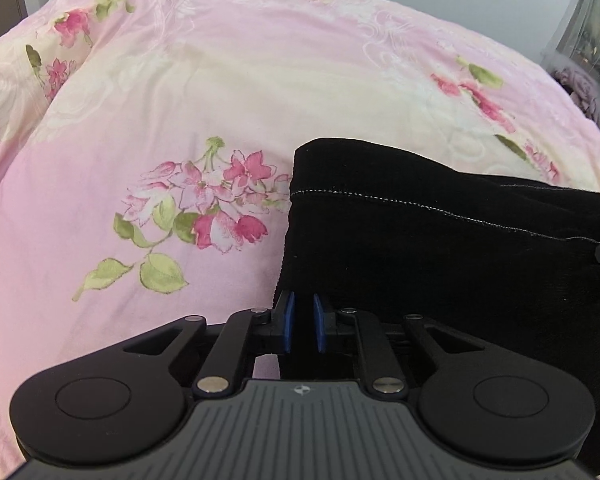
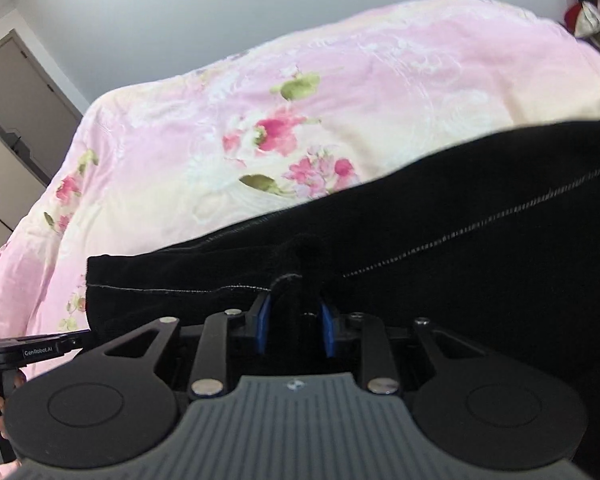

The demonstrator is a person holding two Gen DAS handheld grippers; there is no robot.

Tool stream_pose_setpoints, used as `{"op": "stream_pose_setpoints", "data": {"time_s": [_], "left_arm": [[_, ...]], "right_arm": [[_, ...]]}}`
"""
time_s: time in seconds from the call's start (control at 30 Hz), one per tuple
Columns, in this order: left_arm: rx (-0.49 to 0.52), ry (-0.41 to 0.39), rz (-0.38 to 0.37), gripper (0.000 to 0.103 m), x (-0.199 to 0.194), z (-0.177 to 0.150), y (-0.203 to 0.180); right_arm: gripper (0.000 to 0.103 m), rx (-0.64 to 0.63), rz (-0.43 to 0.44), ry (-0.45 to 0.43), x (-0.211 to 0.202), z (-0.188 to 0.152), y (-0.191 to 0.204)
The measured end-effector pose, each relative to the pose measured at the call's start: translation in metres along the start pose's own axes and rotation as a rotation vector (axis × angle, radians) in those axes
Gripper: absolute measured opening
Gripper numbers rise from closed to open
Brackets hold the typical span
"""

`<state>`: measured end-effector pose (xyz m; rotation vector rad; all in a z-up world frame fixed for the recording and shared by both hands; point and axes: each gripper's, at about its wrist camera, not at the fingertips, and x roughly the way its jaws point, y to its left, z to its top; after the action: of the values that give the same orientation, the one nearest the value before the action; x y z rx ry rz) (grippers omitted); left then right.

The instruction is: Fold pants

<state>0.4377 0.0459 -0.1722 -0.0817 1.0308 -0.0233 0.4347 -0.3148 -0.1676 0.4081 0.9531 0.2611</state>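
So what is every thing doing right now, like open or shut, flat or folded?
left gripper: shut on the black pants, pinching their edge near one corner.
right gripper: shut on the black pants, with a bunched bit of cloth between its blue pads.
black pants: lying on the bed, held by both grippers.
floral bedspread: spread out, gently wrinkled.
door: looks closed.

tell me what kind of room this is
Most likely a bedroom: the black pants lie on a pink floral bedspread, with plain walls and a door behind it.
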Motion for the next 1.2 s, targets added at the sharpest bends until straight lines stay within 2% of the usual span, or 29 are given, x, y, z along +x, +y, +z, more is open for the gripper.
{"op": "stream_pose_setpoints", "data": {"time_s": [0.13,0.3,0.4,0.47,0.6,0.67,0.73,0.87,0.97,1.03,1.1,1.2], "left_arm": [[0.044,-0.024,0.031,0.018,-0.019,0.000,-0.007],[0.037,-0.093,-0.060,0.018,-0.067,-0.015,-0.005],[0.074,-0.103,-0.088,0.018,-0.089,-0.034,-0.014],[0.093,-0.095,-0.071,0.018,-0.093,-0.049,-0.020],[0.112,-0.078,0.001,0.018,-0.077,-0.074,-0.031],[0.095,-0.058,0.023,0.018,-0.060,-0.086,-0.033],[0.060,-0.084,0.042,0.018,-0.051,-0.097,-0.034],[0.003,-0.093,0.043,0.018,-0.057,-0.096,-0.030],[-0.006,-0.132,0.057,0.021,-0.072,-0.093,-0.031],[-0.023,-0.173,0.058,0.021,-0.084,-0.093,-0.035],[-0.033,-0.198,0.047,0.021,-0.092,-0.093,-0.041],[-0.027,-0.241,0.038,0.021,-0.103,-0.089,-0.056]], "right_arm": [[0.036,-0.048,-0.017,0.005,-0.018,0.003,0.016],[0.036,-0.159,-0.026,-0.011,-0.071,-0.016,0.046],[0.034,-0.265,-0.038,-0.009,-0.088,-0.039,0.069],[0.030,-0.342,-0.058,-0.006,-0.090,-0.055,0.079],[0.025,-0.461,-0.159,0.015,-0.073,-0.079,0.079],[0.025,-0.436,-0.180,0.043,-0.057,-0.083,0.065],[0.030,-0.400,-0.186,0.069,-0.044,-0.087,0.052],[0.035,-0.304,-0.161,0.078,-0.044,-0.082,0.042],[0.034,-0.243,-0.121,0.072,-0.066,-0.072,0.034],[0.039,-0.215,-0.129,0.054,-0.089,-0.067,0.024],[0.053,-0.220,-0.174,0.034,-0.112,-0.062,0.010],[0.058,-0.206,-0.287,0.020,-0.148,-0.054,-0.024]]}}
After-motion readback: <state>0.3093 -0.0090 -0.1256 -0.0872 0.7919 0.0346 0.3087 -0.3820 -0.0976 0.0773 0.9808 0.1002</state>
